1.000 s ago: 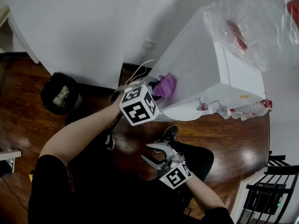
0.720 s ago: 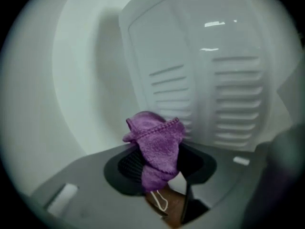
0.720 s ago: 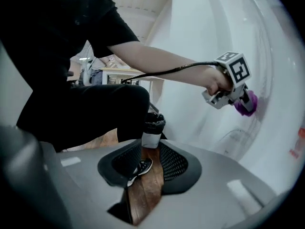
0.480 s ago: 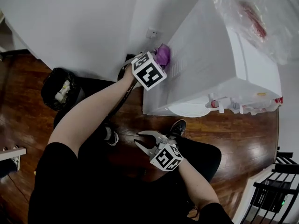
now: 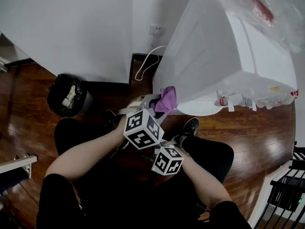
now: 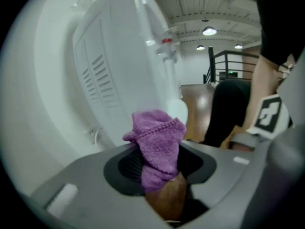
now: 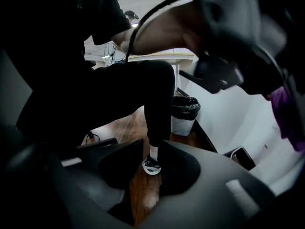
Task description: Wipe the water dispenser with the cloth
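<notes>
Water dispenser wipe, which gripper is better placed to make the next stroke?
Left. The left gripper holds the purple cloth beside the water dispenser, against its white side. The right gripper is empty, jaws nearly together, aimed at the floor.

Left gripper view, findings. My left gripper (image 6: 159, 168) has its jaws closed on the purple cloth (image 6: 156, 140), which stands up in a bunched fold from between the pads. The white water dispenser (image 6: 95, 75) fills the frame behind the cloth. The cloth looks close to the dispenser's louvred side panel, though I cannot confirm contact from this angle. A tap with a red part (image 6: 166, 46) projects from the dispenser's front edge. Right of the dispenser I note wood floor (image 6: 196, 97), a person's black-clad leg (image 6: 229, 106), a bare forearm (image 6: 263, 80) and a marker cube (image 6: 269, 116). Beyond the dispenser stands a dark railing (image 6: 223, 63) under ceiling lights (image 6: 208, 31).
</notes>
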`<act>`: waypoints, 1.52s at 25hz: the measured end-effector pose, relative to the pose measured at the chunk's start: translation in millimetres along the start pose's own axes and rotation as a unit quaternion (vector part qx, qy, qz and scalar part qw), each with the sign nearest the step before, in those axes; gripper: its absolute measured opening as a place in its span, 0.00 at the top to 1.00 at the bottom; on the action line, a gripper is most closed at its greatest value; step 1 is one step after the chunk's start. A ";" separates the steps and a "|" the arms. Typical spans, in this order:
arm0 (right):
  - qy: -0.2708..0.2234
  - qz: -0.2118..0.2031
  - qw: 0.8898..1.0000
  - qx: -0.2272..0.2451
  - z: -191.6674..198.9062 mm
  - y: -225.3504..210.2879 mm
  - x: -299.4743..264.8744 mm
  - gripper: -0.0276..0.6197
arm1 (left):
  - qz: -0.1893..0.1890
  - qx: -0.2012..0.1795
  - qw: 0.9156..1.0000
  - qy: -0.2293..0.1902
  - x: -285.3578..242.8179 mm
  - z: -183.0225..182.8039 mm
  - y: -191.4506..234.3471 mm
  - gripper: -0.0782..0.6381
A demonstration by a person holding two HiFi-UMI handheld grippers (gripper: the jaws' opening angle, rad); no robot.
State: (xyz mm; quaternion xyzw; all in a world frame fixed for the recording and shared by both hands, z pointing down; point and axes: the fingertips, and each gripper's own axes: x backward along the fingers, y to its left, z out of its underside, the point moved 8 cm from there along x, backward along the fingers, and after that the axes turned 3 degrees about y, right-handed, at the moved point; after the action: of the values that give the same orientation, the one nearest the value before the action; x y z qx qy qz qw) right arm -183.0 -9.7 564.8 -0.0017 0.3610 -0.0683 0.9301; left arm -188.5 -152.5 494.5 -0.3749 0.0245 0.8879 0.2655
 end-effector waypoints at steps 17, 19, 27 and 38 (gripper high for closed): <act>0.024 -0.006 1.000 -0.019 11.7 3.8 -0.5 0.81 | -0.045 0.017 0.997 0.067 -93.3 28.3 96.2 0.61; 0.019 -0.012 1.000 -0.012 6.5 7.6 0.6 0.81 | 0.010 -0.002 0.999 0.053 -64.5 33.9 42.6 0.61; 0.032 -0.024 0.999 -0.007 8.9 13.3 -5.4 0.81 | 0.061 0.048 0.996 0.043 -71.7 57.9 19.2 0.61; 0.045 -0.020 0.998 -0.028 20.0 8.2 -8.3 0.81 | -0.085 0.059 0.985 0.139 -183.0 52.9 171.4 0.61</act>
State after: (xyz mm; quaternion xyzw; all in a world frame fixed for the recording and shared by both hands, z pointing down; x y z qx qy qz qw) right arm -174.5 -1.5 584.7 -0.0319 0.4045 -0.0763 0.9108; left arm -201.3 -369.5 629.9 -0.4788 0.0815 0.7983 0.3562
